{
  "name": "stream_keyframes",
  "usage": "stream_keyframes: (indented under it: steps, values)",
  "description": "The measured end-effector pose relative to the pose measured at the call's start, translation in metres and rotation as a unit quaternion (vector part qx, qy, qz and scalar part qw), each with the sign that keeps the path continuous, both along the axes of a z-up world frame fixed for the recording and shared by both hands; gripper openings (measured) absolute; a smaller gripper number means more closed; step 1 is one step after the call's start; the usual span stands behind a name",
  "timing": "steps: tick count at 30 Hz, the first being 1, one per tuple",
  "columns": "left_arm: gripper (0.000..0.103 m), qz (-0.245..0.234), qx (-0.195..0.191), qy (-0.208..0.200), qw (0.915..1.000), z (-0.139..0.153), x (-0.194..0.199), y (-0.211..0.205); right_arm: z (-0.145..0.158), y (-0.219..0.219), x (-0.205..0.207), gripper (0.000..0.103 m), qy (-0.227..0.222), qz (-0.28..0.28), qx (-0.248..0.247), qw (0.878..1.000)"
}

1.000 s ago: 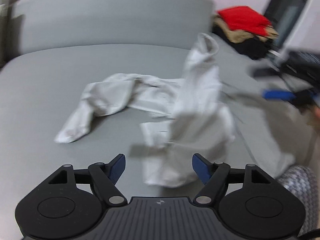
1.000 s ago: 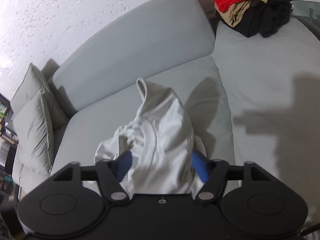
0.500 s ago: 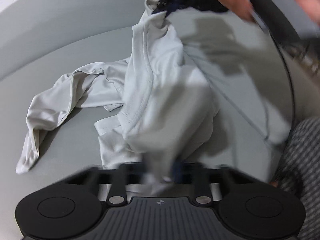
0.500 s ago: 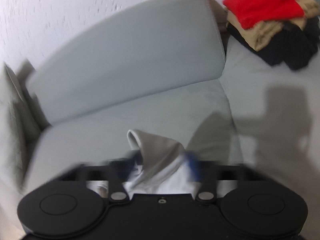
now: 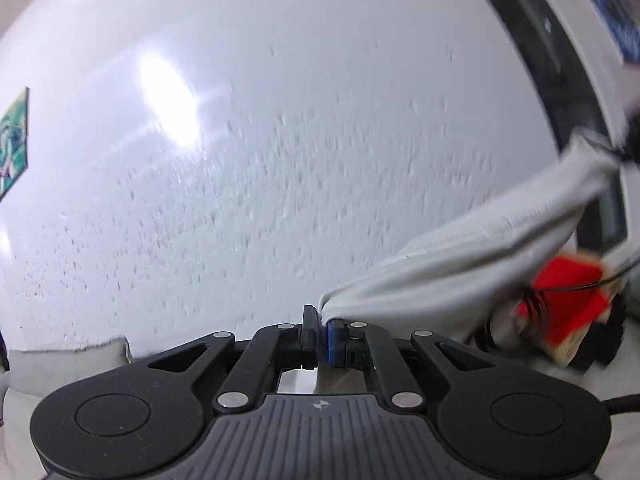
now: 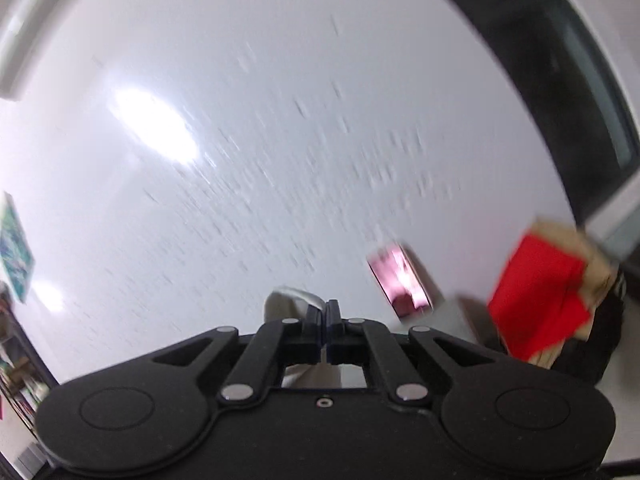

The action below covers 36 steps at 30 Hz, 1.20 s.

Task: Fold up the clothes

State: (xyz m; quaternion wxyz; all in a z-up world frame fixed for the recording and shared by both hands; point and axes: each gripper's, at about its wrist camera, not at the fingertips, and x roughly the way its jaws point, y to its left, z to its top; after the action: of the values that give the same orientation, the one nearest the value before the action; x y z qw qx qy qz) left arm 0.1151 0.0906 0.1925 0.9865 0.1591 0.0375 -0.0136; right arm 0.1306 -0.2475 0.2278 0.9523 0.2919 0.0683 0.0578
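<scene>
A light grey garment [image 5: 472, 264] is held up in the air. My left gripper [image 5: 319, 336] is shut on one corner of it, and the cloth stretches taut up and to the right, where the other gripper shows only as a dark blur. In the right wrist view my right gripper [image 6: 325, 320] is shut on another edge of the garment [image 6: 285, 301], with a small fold of cloth sticking out past the fingertips. Both cameras point up at the white wall; the rest of the garment is hidden below.
A pile of red, tan and black clothes [image 5: 568, 304] sits at the right, also in the right wrist view [image 6: 548, 284]. A pink-framed object [image 6: 400, 280] leans by the wall. A dark window frame [image 6: 560, 92] is at upper right. A grey cushion [image 5: 60, 364] is at lower left.
Both grippers have closed on the garment and lifted it off the sofa. The views have swung up from the sofa seat to the wall.
</scene>
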Motion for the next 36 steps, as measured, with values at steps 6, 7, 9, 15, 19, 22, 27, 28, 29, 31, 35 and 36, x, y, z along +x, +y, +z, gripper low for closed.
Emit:
stream_keyframes:
  steps: [6, 7, 9, 15, 19, 22, 27, 28, 29, 31, 35, 36]
  values:
    - [0.006, 0.016, 0.015, 0.203, 0.9789, -0.143, -0.032, 0.016, -0.118, 0.007, -0.066, 0.002, 0.166, 0.043, 0.000, 0.985]
    - [0.006, 0.022, 0.010, 0.252, 0.9674, -0.176, -0.039, 0.021, -0.150, 0.008, -0.070, 0.002, 0.214, 0.051, 0.006, 0.975]
    - [0.008, 0.028, 0.004, 0.327, 0.9445, -0.229, -0.055, 0.030, -0.212, 0.009, -0.082, 0.002, 0.314, 0.072, 0.018, 0.946]
    - [0.014, 0.050, -0.102, 0.408, 0.9058, -0.261, -0.138, 0.077, -0.294, 0.000, -0.128, 0.031, 0.444, 0.090, 0.023, 0.891]
    - [0.042, 0.072, -0.135, 0.394, 0.9064, -0.247, -0.135, 0.081, -0.290, -0.012, -0.138, 0.036, 0.423, 0.084, 0.038, 0.901]
    - [0.057, 0.086, -0.150, 0.387, 0.9058, -0.253, -0.112, 0.085, -0.287, -0.021, -0.147, 0.050, 0.407, 0.079, 0.050, 0.908]
    - [0.066, 0.140, -0.175, 0.386, 0.8948, -0.270, -0.076, 0.111, -0.303, -0.017, -0.106, 0.057, 0.387, 0.087, 0.053, 0.916]
    - [0.066, 0.155, -0.178, 0.386, 0.8919, -0.274, -0.071, 0.119, -0.307, -0.017, -0.097, 0.057, 0.384, 0.088, 0.052, 0.918]
    - [0.066, 0.167, -0.183, 0.385, 0.8889, -0.277, -0.066, 0.127, -0.310, -0.017, -0.088, 0.058, 0.380, 0.090, 0.051, 0.919]
    - [0.067, 0.188, -0.203, 0.389, 0.8787, -0.284, -0.056, 0.146, -0.318, -0.016, -0.070, 0.061, 0.374, 0.092, 0.049, 0.922]
    - [0.067, 0.210, -0.265, 0.411, 0.8466, -0.303, -0.040, 0.185, -0.334, -0.016, -0.034, 0.065, 0.360, 0.096, 0.046, 0.927]
    - [0.067, 0.206, -0.285, 0.417, 0.8380, -0.307, -0.037, 0.192, -0.339, -0.017, -0.024, 0.065, 0.362, 0.098, 0.052, 0.926]
